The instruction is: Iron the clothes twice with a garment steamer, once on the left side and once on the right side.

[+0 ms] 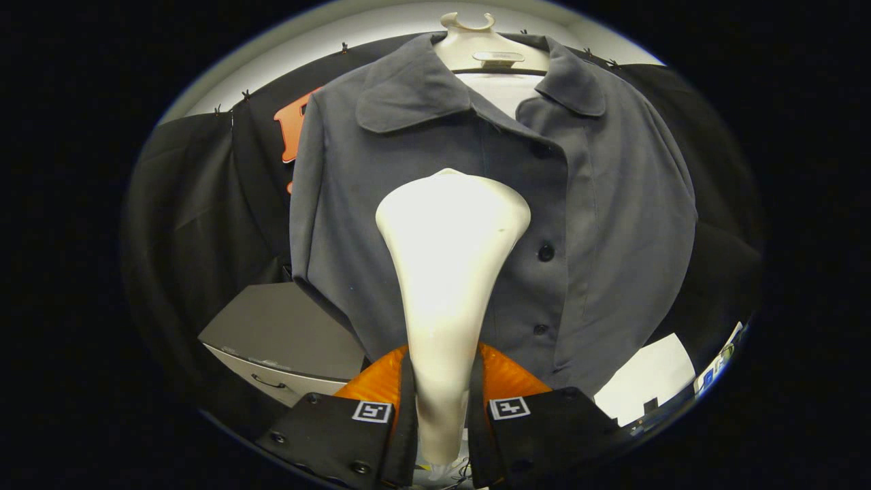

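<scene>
Two fingers of the gripper [441,415] pinch the thin handle of a white garment steamer [449,245], one on each side, and they look pressed tight on it. The steamer's wide head points up and away from the fingers, at a grey jacket [612,224]. The jacket hangs on a pale hanger [486,51], with its buttons [545,252] running down just to the right of the steamer head. The head sits over the middle of the chest, a bit to the left of the button line. I cannot tell if it is touching the cloth or just near it.

A grey box [286,327] stands low down, behind the jacket's left edge.

I think the steaming has just begun or is about to. What could go wrong? The handle is smooth and thin, so it might slip or twist in the fingers if the head is pushed hard on the cloth. The jacket hangs loose, so it could swing away. The head might also catch on a button if it drifts right
</scene>
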`<state>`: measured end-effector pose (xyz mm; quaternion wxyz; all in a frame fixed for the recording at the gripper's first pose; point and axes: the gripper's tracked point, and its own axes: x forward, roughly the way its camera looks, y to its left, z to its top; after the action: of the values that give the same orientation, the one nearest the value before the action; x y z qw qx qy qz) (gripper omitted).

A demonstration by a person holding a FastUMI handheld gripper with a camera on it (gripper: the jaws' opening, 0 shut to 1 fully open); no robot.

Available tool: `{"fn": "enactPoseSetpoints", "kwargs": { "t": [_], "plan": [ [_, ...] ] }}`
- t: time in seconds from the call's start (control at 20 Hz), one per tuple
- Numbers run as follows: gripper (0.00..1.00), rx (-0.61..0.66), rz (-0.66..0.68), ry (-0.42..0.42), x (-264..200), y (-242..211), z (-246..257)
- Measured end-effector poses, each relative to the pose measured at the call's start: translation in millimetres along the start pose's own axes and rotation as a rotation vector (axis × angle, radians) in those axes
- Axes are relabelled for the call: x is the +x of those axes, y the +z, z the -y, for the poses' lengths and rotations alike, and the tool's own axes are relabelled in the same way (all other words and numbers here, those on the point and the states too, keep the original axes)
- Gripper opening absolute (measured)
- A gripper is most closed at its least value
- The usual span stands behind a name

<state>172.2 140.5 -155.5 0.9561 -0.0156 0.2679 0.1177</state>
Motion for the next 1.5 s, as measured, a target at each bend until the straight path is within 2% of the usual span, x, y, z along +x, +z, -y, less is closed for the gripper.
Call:
{"fn": "enactPoseSetpoints", "kwargs": {
  "t": [1.5],
  "plan": [
    [0.39,0.045,-0.278,-0.053,37,-150,16]
  ]
}}
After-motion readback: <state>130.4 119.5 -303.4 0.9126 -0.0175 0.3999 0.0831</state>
